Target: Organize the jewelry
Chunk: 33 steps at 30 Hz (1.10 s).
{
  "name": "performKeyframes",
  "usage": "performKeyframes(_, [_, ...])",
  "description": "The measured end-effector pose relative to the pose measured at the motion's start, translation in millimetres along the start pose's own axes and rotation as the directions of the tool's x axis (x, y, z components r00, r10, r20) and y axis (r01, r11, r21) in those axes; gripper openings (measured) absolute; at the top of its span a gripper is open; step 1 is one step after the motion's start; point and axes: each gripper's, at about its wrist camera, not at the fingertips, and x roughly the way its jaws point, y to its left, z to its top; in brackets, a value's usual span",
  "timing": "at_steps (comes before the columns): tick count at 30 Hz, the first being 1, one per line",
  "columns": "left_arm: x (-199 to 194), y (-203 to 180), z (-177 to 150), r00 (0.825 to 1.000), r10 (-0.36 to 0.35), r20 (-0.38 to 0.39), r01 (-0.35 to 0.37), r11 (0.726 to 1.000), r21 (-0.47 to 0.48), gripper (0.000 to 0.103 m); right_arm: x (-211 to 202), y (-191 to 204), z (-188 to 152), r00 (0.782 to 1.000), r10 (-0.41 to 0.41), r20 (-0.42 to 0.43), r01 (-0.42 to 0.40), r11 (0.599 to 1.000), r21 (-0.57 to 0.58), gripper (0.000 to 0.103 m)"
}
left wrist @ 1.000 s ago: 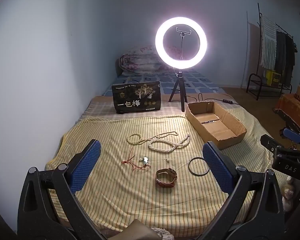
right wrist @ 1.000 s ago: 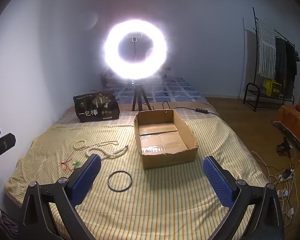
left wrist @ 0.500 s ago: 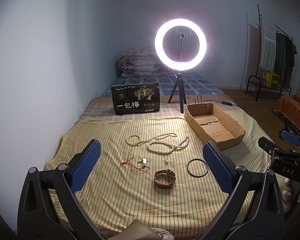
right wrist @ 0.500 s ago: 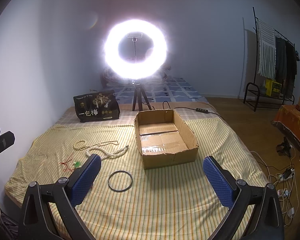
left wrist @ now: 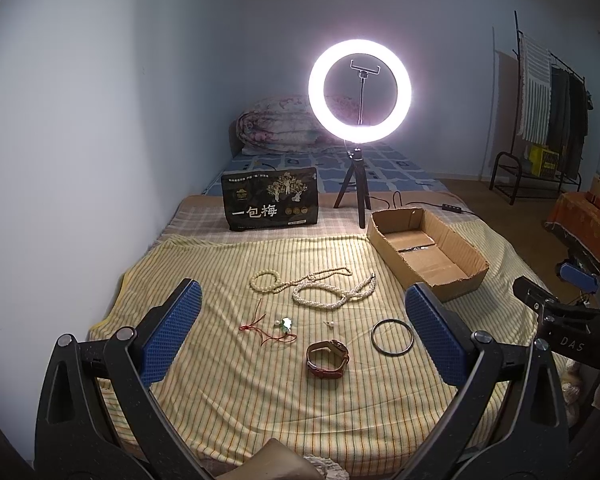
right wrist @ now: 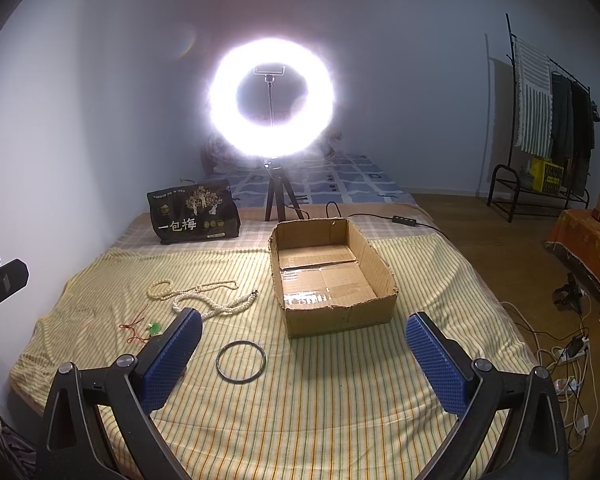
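Jewelry lies spread on a yellow striped blanket [left wrist: 228, 400]. Pearl necklaces [left wrist: 320, 286] sit farthest back, a red cord with a green pendant [left wrist: 286, 326] in front of them, and a tiny pearl stud [left wrist: 331, 323] beside it. Nearer lie a brown leather bracelet [left wrist: 327, 359] and a dark bangle [left wrist: 392, 337]. An open cardboard box [left wrist: 426, 254] stands at the right. My left gripper [left wrist: 300, 336] hovers open above the near jewelry, holding nothing. My right gripper [right wrist: 300, 356] is open too, over the bangle [right wrist: 241, 361] and before the box [right wrist: 332, 276].
A lit ring light on a tripod [left wrist: 359, 88] stands behind the box, its cable trailing right. A black printed bag [left wrist: 271, 203] leans at the back of the blanket. A clothes rack [right wrist: 548, 120] and floor cables [right wrist: 568, 356] are at the right.
The left wrist view has drifted slightly, so the jewelry sits a little higher and left. The right gripper's view barely shifts. Both grippers stay open.
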Motion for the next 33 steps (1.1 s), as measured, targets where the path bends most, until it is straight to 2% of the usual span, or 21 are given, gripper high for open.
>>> performKeyframes(33, [-0.1,0.3,-2.9,1.000,-0.002,-0.001,0.002,1.000,-0.005,0.103,2.2,1.5,-3.3,1.000,0.003,-0.007,-0.003,1.000,-0.002,0.103])
